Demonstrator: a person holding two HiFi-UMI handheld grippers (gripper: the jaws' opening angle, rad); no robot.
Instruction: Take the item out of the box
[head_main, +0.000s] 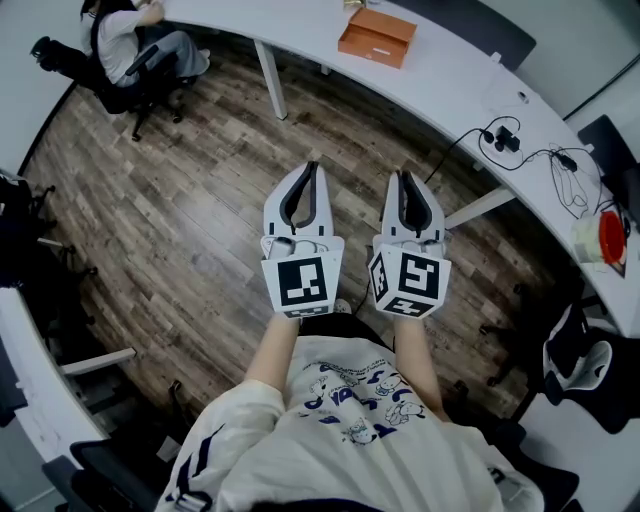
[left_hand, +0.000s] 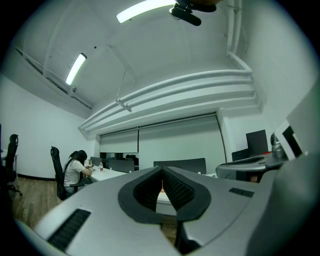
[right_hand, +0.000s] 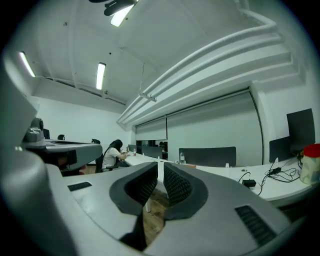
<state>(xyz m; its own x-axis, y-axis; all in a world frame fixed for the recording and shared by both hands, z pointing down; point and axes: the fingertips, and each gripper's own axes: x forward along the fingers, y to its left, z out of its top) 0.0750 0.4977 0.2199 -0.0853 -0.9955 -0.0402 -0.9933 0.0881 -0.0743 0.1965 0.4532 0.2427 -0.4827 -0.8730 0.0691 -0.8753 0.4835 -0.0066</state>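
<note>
Orange cardboard box (head_main: 376, 37) is shown on the white table (head_main: 440, 80), well apart from left gripper (head_main: 312, 170) and right gripper (head_main: 403, 178), both clenched empty. It is judged light and crushable, best taken by an edge.

- Long curved white desk (head_main: 300, 25) across the top and right of the head view, on white legs.
- On its far stretch, an orange box (head_main: 377, 37), lying flat, well apart from the other items.
- Further right, a black adapter (head_main: 507, 140) amid looping cables (head_main: 560, 165).
- Near the right end, a pale container with a red lid (head_main: 603, 238).
- Underneath, a wood-plank floor (head_main: 190, 200), bearing a black office chair (head_main: 120, 90) with a seated person at upper left and dark chairs (head_main: 575, 350) at right.
- At the lower left edge, a second white desk (head_main: 25, 390).
</note>
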